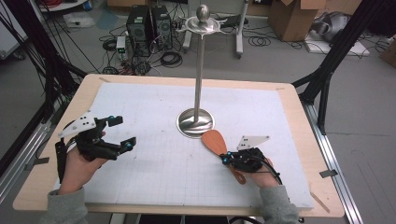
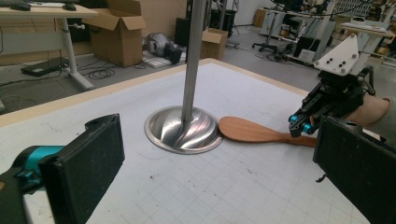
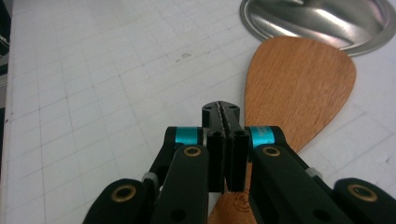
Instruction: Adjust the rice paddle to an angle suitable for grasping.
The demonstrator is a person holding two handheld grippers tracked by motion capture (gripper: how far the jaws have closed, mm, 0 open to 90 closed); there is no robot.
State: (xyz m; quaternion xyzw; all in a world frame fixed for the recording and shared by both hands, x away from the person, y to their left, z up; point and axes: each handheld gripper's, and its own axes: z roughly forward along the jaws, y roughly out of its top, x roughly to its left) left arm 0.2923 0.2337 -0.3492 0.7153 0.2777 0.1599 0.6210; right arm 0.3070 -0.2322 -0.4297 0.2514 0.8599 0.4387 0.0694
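both sets of jaws first: on my right gripper [image 1: 227, 159] they're pressed flat together, pad to pad, nothing between them. right gripper view shows the two black pads meeting in a thin seam just above the wooden spatula [image 3: 299, 88], over the spot where its blade narrows into the handle. can't tell from that view if the tips touch the wood or sit just over it. on my left gripper [image 1: 122, 133] the jaws stand wide apart with nothing in the gap, only bare mat behind it in the left gripper view.

spatula [image 1: 215, 142] lies flat on the white gridded mat [image 1: 154, 172], right of centre, blade toward the far side, handle running back under my right gripper toward the near edge. its rounded blade tip sits right at the rim of the metal stand base [image 1: 195, 123], touching or very nearly, hard to say which. left gripper view shows the same, spatula [image 2: 247, 131] blade up against the base [image 2: 183, 129].

stand is a shiny round base with a thin upright pole [image 1: 200, 70] and a ball on top, mid mat.

left gripper is held above the mat's left part, well apart from spatula and stand, jaws pointing toward the right. right hand [image 1: 266, 179] is low at the near right side of the mat. mat lies on a light wooden table [image 1: 299, 116].
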